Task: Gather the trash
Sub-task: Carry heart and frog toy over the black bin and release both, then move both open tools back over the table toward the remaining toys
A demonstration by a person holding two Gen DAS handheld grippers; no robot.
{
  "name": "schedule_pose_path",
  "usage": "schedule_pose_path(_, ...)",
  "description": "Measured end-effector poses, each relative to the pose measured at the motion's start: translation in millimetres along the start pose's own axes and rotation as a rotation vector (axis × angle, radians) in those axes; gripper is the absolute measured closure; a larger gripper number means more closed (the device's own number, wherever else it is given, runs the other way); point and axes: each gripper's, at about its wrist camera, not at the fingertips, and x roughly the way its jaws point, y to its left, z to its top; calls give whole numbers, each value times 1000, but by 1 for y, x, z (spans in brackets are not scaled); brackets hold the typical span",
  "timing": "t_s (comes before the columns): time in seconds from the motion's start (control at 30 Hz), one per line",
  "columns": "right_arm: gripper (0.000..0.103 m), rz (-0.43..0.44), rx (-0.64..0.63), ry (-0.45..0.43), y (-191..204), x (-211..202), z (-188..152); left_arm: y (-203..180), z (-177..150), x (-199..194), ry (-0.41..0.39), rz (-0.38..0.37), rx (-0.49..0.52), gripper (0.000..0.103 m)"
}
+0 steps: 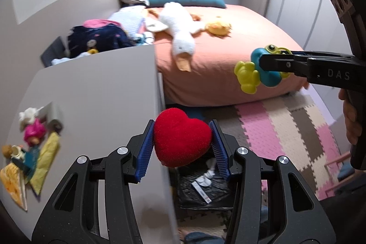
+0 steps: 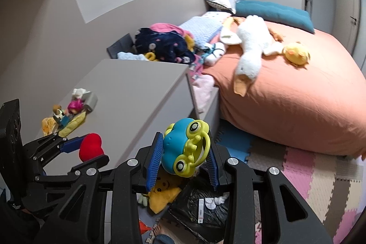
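Observation:
My left gripper (image 1: 181, 142) is shut on a red plush heart (image 1: 180, 141), its blue pads pressing both sides; from the right wrist view the same heart (image 2: 90, 149) shows at the lower left. My right gripper (image 2: 185, 152) is shut on a blue and yellow-green frog toy (image 2: 183, 148), which also appears in the left wrist view as the frog toy (image 1: 258, 71) at the right. Below both, on the floor, lies a black trash bag (image 1: 203, 189) holding white tissue and a slim white box; the same bag (image 2: 201, 209) sits under my right gripper.
A grey dresser top (image 1: 96, 93) carries a cluster of small toys and wrappers (image 1: 29, 148). The orange bed (image 2: 286, 93) holds a white plush goose (image 2: 249, 45) and a yellow chick. A yellow star plush (image 2: 163, 192) lies beside the bag on the foam mat (image 1: 297, 129).

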Motion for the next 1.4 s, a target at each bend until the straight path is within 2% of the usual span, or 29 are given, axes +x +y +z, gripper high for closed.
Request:
schedule_pose_path(0.07, 65, -8, 15, 8, -7, -2, -2, -8, 1, 6, 24, -32, 20, 55)
schedule_pose_path(0.1, 59, -6, 28, 16, -12, -3, -4, -11, 1, 8, 44, -46, 27, 44)
schedule_pose_path(0.13, 51, -8, 42, 18, -15, -4, -5, -13, 1, 13, 73, -54, 34, 15)
schedule_pose_path(0.17, 36, -21, 63, 8, -20, -7, -7, -16, 0, 16, 88, -43, 41, 5)
schedule_pose_path(0.2, 33, -35, 74, -5, -24, -10, -9, -18, -1, 16, 83, -29, 56, 7)
schedule_pose_path(0.33, 32, -88, 99, -18, -35, -14, -10, -23, -4, 20, 91, -22, 82, 7)
schedule_pose_path(0.57, 30, -85, 119, -16, -41, -10, -9, -12, -5, 19, 96, -1, 60, 7)
schedule_pose_path(0.87, 30, -34, 69, -1, -17, 7, -1, 7, -13, 10, 101, 46, 21, 7)
schedule_pose_path(1.4, 30, 102, -72, 50, 57, 48, 16, 63, -42, -16, 110, 176, -133, 7)
